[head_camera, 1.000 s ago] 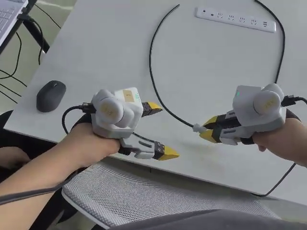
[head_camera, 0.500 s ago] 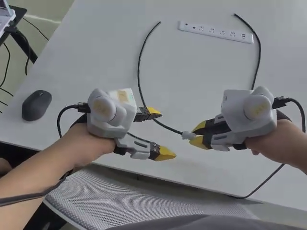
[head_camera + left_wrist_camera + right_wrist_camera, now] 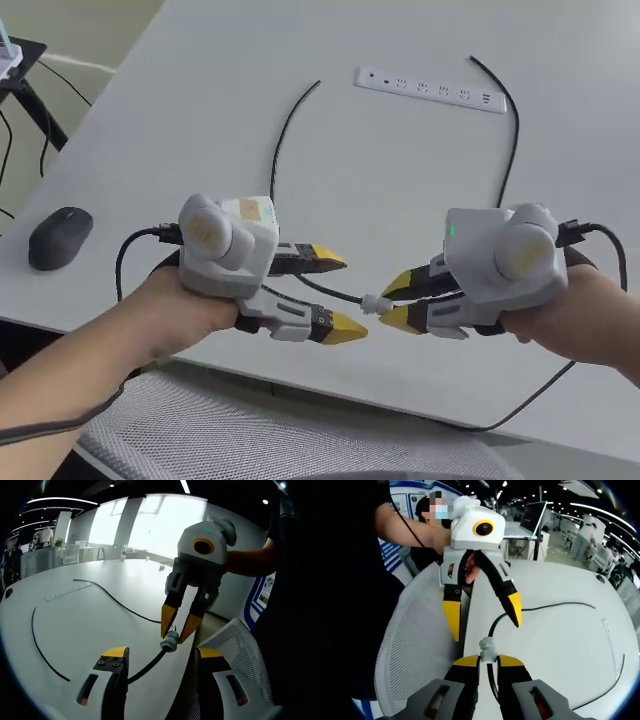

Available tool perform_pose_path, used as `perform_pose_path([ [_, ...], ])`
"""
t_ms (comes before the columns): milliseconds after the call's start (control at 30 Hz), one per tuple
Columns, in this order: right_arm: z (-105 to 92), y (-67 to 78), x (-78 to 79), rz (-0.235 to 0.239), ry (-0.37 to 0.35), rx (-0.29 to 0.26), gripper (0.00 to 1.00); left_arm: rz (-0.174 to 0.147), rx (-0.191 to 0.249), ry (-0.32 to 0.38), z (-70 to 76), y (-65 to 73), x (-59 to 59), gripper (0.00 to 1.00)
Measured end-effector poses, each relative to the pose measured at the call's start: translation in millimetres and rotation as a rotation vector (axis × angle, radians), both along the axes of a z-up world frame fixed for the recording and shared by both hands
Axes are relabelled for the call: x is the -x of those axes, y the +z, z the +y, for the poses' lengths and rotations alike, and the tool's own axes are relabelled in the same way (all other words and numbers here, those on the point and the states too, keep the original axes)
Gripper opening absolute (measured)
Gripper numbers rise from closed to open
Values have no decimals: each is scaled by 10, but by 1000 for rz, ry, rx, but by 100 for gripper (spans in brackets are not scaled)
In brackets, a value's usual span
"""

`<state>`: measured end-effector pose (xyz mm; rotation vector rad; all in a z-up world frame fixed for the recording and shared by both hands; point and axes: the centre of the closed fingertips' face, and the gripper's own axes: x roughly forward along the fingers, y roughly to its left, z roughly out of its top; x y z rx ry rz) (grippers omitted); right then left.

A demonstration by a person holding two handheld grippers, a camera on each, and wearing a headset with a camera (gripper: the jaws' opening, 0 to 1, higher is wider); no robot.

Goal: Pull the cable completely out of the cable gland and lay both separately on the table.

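Note:
A white cable gland (image 3: pixel 375 303) sits on the end of a thin black cable (image 3: pixel 277 150) that curves away across the white table (image 3: pixel 200 110). My right gripper (image 3: pixel 388 305) is shut on the cable gland at its very tips, just above the table's near edge. In the right gripper view the cable gland (image 3: pixel 488 649) pokes out past my right gripper (image 3: pixel 489 661). My left gripper (image 3: pixel 348 295) stands open and faces it, one jaw on each side of the cable. In the left gripper view the cable (image 3: pixel 145 667) runs between the jaws to the cable gland (image 3: pixel 170 641).
A white power strip (image 3: pixel 427 90) lies at the back of the table, its black lead (image 3: pixel 512 150) curving down the right side. A dark mouse (image 3: pixel 58 237) rests near the left edge. A grey mesh chair (image 3: pixel 250 430) is below the near edge.
The two grippers have come closer together. The left gripper's open jaws now straddle the cable close to the gland, which the right gripper still holds. The camera has shifted.

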<state>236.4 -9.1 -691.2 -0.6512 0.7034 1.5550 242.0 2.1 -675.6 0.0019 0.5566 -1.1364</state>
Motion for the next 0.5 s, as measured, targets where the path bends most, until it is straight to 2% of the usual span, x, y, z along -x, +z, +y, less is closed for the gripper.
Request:
perform_pose_path([
  [133, 9, 36, 2, -6, 11, -9, 7, -14, 3, -19, -34, -12, -19, 52],
  [367, 7, 31, 15, -22, 36, -6, 7, -23, 12, -59, -81, -40, -41, 36],
  [500, -6, 35, 15, -20, 37, -9, 7, -30, 17, -63, -112, -38, -58, 35],
])
